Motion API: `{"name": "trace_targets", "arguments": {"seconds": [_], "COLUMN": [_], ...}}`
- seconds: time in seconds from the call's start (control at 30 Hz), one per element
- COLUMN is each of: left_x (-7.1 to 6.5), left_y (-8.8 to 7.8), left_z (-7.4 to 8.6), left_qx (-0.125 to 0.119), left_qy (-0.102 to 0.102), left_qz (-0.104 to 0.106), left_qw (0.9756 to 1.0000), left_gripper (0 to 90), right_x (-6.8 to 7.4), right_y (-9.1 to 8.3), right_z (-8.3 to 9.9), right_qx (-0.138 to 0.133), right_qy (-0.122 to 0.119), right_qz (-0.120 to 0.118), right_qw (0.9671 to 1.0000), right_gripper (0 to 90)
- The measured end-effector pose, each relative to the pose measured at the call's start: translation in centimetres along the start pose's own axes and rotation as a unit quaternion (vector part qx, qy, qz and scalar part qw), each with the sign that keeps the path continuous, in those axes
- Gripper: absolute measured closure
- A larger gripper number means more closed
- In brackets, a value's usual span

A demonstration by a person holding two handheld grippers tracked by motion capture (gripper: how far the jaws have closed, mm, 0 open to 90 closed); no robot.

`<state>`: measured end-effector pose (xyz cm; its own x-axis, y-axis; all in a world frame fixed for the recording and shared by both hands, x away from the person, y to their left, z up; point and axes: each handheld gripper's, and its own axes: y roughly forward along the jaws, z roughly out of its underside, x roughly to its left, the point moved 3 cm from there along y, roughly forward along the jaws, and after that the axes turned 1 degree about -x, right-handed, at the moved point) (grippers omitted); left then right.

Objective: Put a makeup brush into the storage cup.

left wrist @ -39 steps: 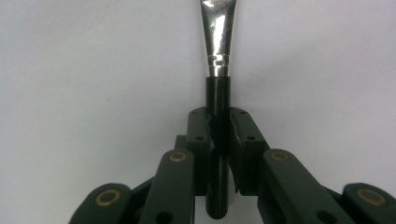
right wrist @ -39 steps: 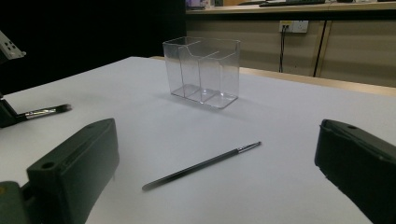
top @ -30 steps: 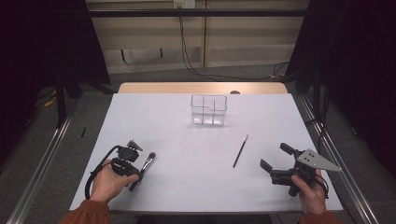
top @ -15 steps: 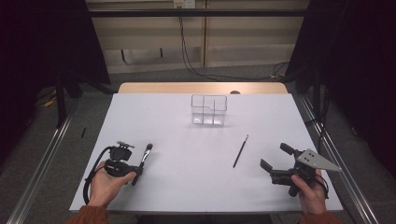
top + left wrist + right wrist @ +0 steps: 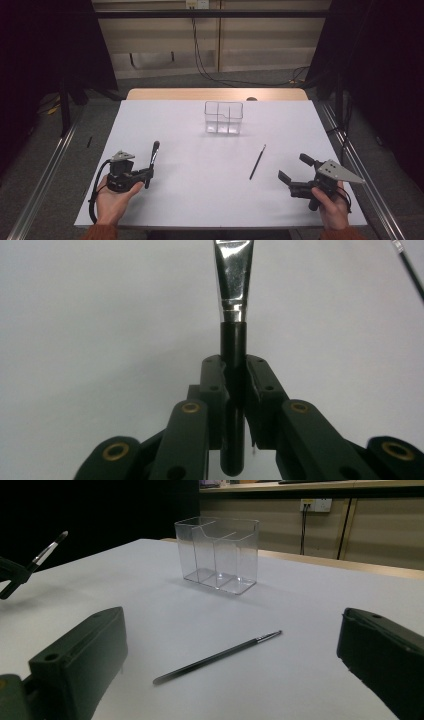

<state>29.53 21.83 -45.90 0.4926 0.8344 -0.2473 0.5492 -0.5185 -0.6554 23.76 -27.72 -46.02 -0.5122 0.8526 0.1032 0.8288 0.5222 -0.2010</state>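
Observation:
My left gripper (image 5: 148,174) is shut on the black handle of a make-up brush (image 5: 153,156) at the table's front left. The brush tip points away from me. In the left gripper view, the jaws of the left gripper (image 5: 234,375) clamp the handle just below the brush's silver ferrule (image 5: 234,285). My right gripper (image 5: 295,169) rests at the front right, open with nothing between its fingers. A thin dark brush (image 5: 257,162) lies on the white table between the grippers, also ahead of my right gripper (image 5: 234,636) as the thin brush (image 5: 215,657).
A clear plastic organizer (image 5: 223,118) with compartments stands at the middle back of the white table (image 5: 200,200); it shows as the organizer (image 5: 217,555) beyond the thin brush. The held brush (image 5: 47,550) appears at far left. Metal rails run along both table sides.
My left gripper has drawn slightly left and back with the brush, and the brush end now stands higher and farther from me. The right gripper has stayed still.

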Motion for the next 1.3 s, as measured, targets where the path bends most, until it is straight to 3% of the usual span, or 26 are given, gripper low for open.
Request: {"name": "trace_targets", "arguments": {"seconds": [0.07,0.1,0.13,0.2,0.4,0.6,0.7,0.9,1.03,1.3], "left_x": [-0.1,-0.1,-0.1,-0.1,-0.3,-0.7,-1.1,-2.2,-3.1,-4.5], "left_y": [-0.2,-0.2,-0.5,-0.7,-0.9,-1.1,-1.3,-1.4,-1.3,-0.5], "left_z": [0.0,0.0,-0.1,-0.1,-0.3,-0.5,-0.7,-1.0,-1.2,-1.5], "left_qx": [-0.028,-0.028,-0.062,-0.091,-0.123,-0.162,-0.168,-0.191,-0.191,-0.192], "left_qy": [0.010,0.010,0.023,0.033,0.035,0.047,0.055,0.071,0.090,0.100], "left_qz": [0.008,0.008,0.017,0.011,0.017,0.013,0.010,0.026,0.041,0.063], "left_qw": [0.9995,0.9995,0.9977,0.9953,0.9916,0.9856,0.9843,0.9787,0.9766,0.9743], "left_gripper": [79.9,79.9,79.9,79.9,79.8,79.8,79.9,79.8,79.8,79.8], "right_x": [0.1,0.1,0.1,0.1,0.1,0.1,0.3,1.4,1.9,3.6], "right_y": [-0.1,-0.1,-0.1,-0.1,-0.1,-0.1,0.0,0.7,1.1,2.5], "right_z": [-0.1,-0.1,-0.1,0.0,-0.1,-0.1,-0.1,-0.3,-0.6,-1.5], "right_qx": [-0.001,-0.001,-0.001,-0.001,-0.001,-0.001,-0.002,0.000,-0.003,0.001], "right_qy": [-0.001,-0.002,-0.001,-0.003,-0.002,-0.002,-0.001,-0.005,-0.002,0.002], "right_qz": [0.000,-0.001,-0.001,-0.001,-0.002,-0.003,-0.005,-0.029,-0.040,-0.088], "right_qw": [1.0000,1.0000,1.0000,1.0000,1.0000,1.0000,1.0000,0.9996,0.9992,0.9961], "right_gripper": [0.0,0.0,0.0,0.0,0.0,0.0,0.0,0.0,0.0,0.0]}}
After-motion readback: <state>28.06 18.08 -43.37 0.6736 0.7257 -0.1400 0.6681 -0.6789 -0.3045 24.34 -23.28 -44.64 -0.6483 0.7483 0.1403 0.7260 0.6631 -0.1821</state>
